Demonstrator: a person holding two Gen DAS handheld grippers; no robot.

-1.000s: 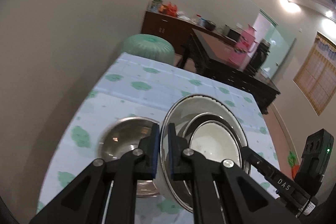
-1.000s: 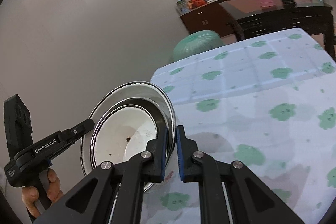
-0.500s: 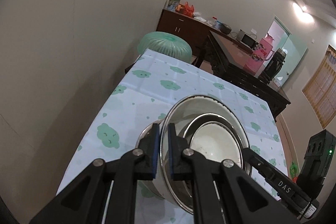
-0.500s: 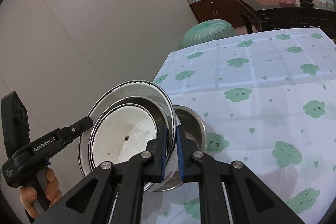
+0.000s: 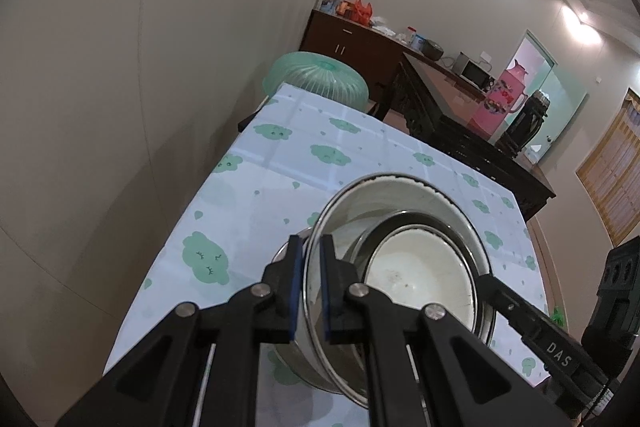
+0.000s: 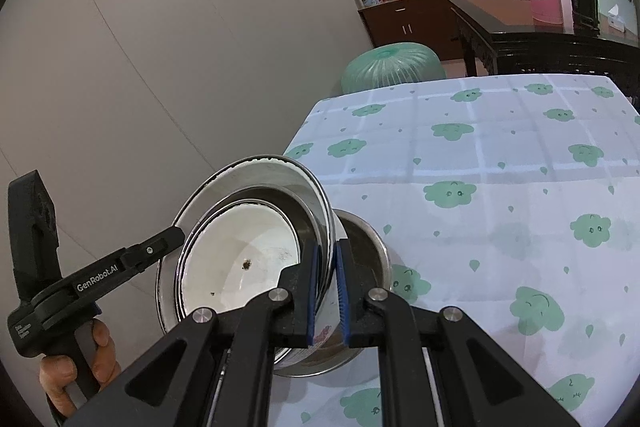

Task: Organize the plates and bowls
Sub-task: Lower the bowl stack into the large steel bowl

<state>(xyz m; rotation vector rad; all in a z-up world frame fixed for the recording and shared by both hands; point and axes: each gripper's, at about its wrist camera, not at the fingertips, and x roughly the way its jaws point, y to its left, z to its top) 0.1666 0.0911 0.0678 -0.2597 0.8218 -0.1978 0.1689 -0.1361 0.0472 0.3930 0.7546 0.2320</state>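
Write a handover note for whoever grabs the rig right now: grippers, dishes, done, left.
Left gripper: shut on the rim of the large steel bowl.
Right gripper: shut on the opposite rim of that bowl.
Dishes: the large bowl, tilted, holds a smaller steel bowl with a white bowl nested inside. This stack is carried over another steel bowl standing on the tablecloth.
Done: three dishes nested.
Left: probably lower the stack into the standing bowl, then release.

steel basin [image 5: 394, 199]: tilted, rim gripped both sides | nested: steel bowl [image 6: 298, 211], white bowl [image 6: 240, 259] | beneath: steel bowl on table [image 6: 370, 247]
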